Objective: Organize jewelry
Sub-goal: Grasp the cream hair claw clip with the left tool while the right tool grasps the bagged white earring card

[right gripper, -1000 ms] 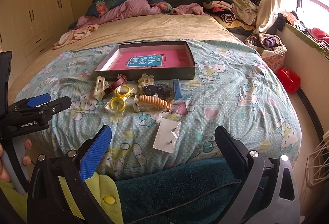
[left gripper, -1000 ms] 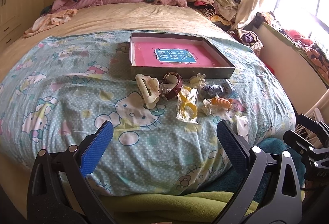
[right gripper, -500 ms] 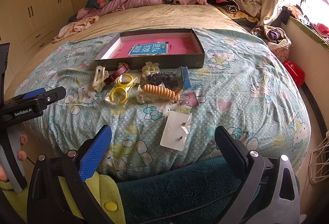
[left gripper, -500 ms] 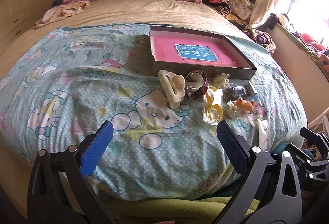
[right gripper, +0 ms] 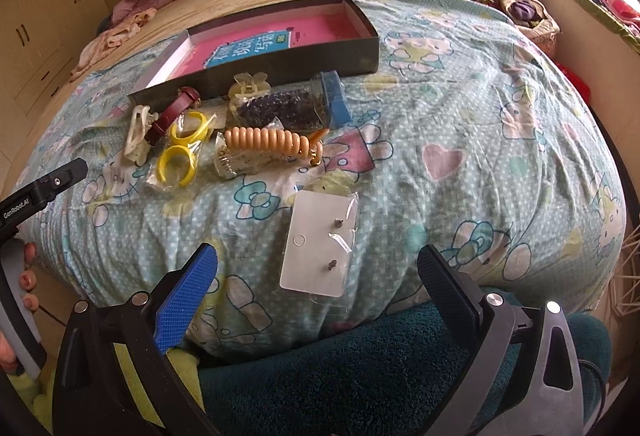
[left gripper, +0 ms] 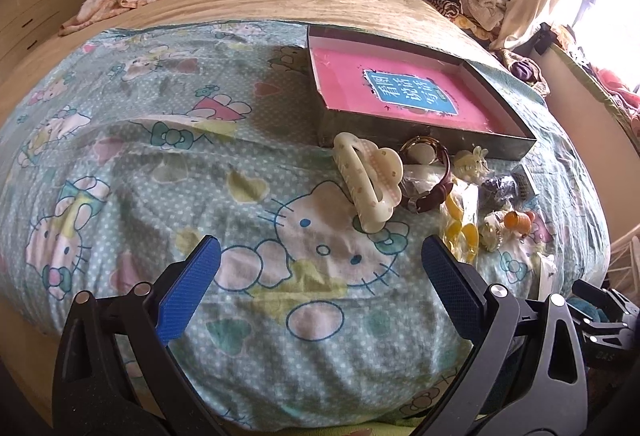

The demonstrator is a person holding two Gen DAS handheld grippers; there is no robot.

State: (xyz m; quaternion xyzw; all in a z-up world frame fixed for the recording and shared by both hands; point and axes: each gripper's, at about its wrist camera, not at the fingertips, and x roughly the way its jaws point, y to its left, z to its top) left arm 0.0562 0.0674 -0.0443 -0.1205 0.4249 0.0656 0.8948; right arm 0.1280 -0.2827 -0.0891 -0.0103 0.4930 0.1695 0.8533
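Hovering over the near edge of the bed, left gripper and right gripper both spread wide, holding nothing.

Seen from the right wrist only: earring card in clear wrap just beyond the fingers, then orange spiral hair tie, yellow rings and bead bottle farther off. Seen large from the left wrist: cream hair claw touching brown watch, both on the cartoon-print bedspread just near of the pink-lined box. Piled far behind, clothes and pillows.
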